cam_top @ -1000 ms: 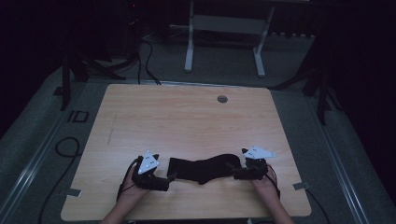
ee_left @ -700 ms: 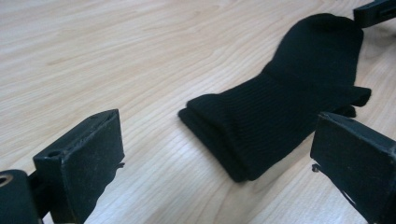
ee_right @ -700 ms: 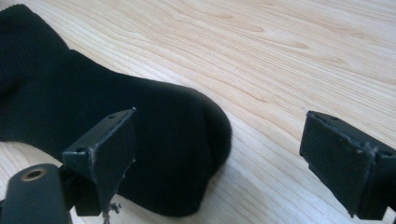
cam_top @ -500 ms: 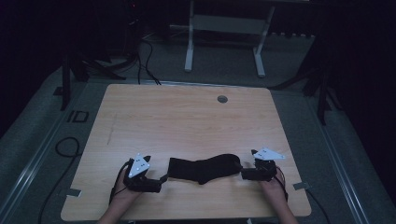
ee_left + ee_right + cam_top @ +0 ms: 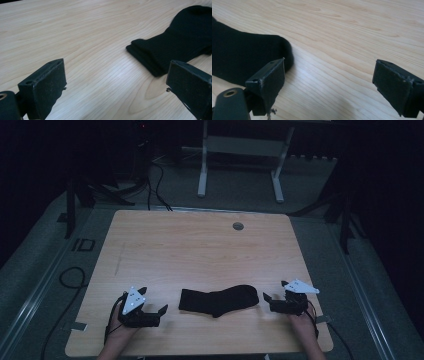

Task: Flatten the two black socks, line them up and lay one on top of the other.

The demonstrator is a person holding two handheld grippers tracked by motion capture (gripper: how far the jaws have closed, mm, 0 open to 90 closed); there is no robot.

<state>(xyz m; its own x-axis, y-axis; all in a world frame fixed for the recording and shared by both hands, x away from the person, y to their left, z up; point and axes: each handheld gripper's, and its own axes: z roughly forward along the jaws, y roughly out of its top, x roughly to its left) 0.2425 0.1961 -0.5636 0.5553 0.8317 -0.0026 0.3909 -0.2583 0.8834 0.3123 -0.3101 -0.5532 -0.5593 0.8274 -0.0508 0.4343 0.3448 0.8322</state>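
Since both wide-open, empty hand-held grippers (image 5: 156, 308) (image 5: 274, 296) withdrew, the sock (image 5: 219, 300) seemingly lies released.

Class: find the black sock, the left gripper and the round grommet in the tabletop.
black sock (image 5: 218, 300), high view, middle of the fabric.
left gripper (image 5: 156, 312), high view, between its open jaws.
round grommet (image 5: 238, 226), high view, its centre.

Black sock (image 5: 219, 300) — pale wood-grain table (image 5: 200, 250)
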